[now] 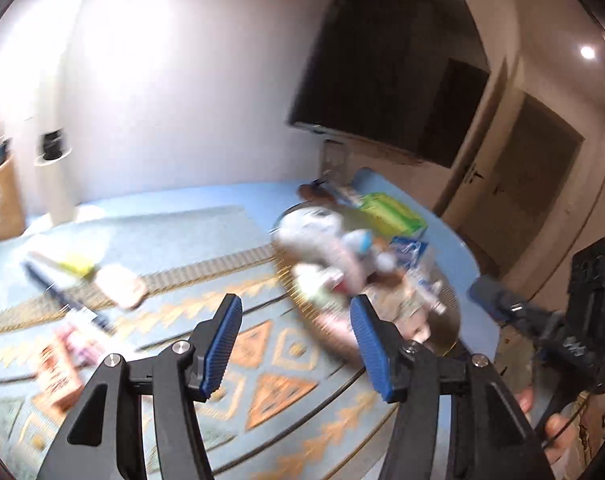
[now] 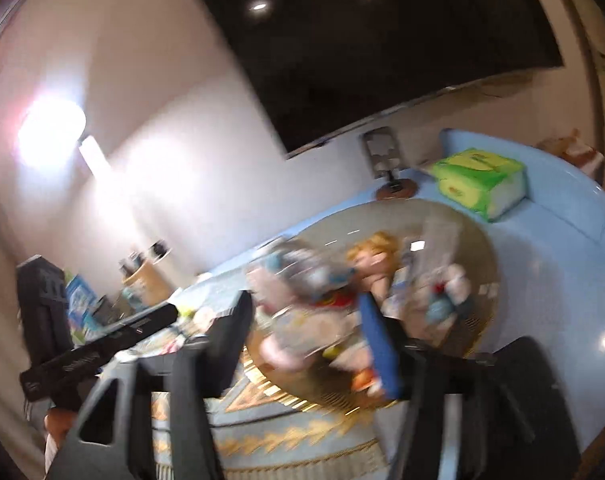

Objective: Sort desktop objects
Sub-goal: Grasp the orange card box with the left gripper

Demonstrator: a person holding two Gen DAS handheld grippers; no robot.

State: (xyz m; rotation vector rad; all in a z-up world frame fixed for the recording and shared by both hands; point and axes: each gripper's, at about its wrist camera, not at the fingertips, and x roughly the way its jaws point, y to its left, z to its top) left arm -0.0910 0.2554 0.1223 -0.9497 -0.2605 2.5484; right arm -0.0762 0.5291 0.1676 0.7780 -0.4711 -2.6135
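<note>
In the left wrist view my left gripper is open with nothing between its blue pads, hovering over the patterned blue mat. Just beyond it lies a round golden tray piled with toys, among them a white plush. In the right wrist view my right gripper is also open and holds nothing, close above the same tray. On it lie a yellow-haired doll and a small white plush. Both views are motion-blurred.
A green tissue pack lies behind the tray, beside a phone stand. Left on the mat are a dark pen, a yellow note pad, a beige block and an orange box. A pen holder stands by the wall.
</note>
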